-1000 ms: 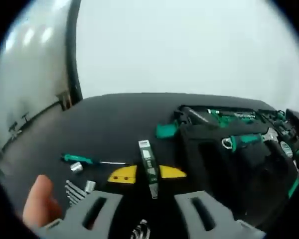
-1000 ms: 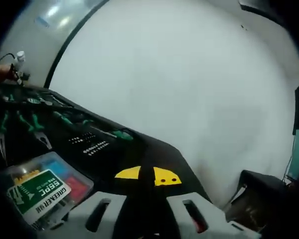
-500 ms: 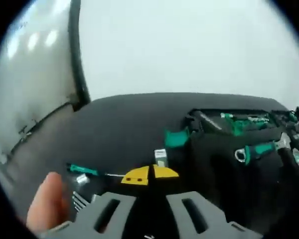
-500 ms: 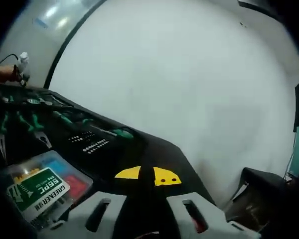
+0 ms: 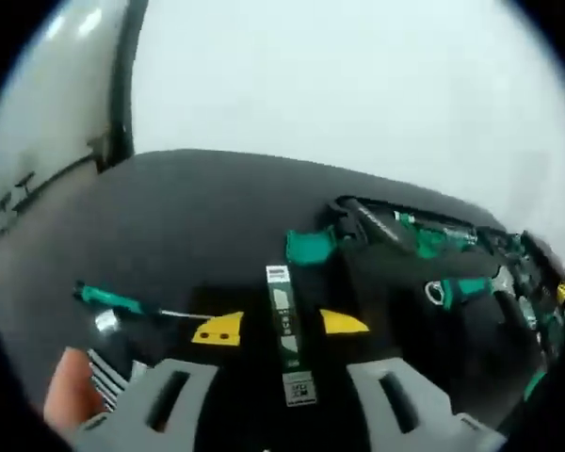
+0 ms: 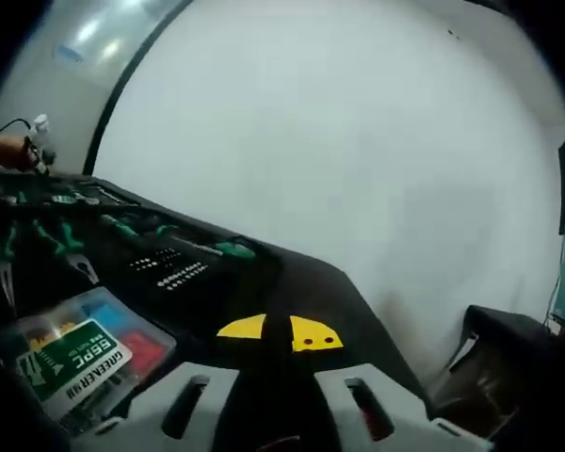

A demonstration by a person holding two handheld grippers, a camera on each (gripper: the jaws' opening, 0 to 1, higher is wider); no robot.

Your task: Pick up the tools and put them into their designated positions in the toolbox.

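In the left gripper view, my left gripper (image 5: 281,328) now has its jaws spread wide, the yellow tips on either side of a long, flat, packaged tool (image 5: 284,331) lying on the black table (image 5: 188,217). Half a second ago those tips were almost touching; now they are well apart, with the strip between them and not yet pinched. I judge this is the approach to pick it up.

The strip's long axis runs straight away from the gripper, its green-labelled end pointing toward the open toolbox (image 5: 433,282), its barcode end nearest the jaws. A small green-handled screwdriver (image 5: 137,306) lies to its left, crosswise, handle left and tip right. A hand (image 5: 71,395) shows at the lower left.

In the right gripper view, my right gripper (image 6: 276,331) hovers with its yellow tips close together and nothing between them, much as it did a second ago. A clear plastic parts box (image 6: 85,353) sits beside it.
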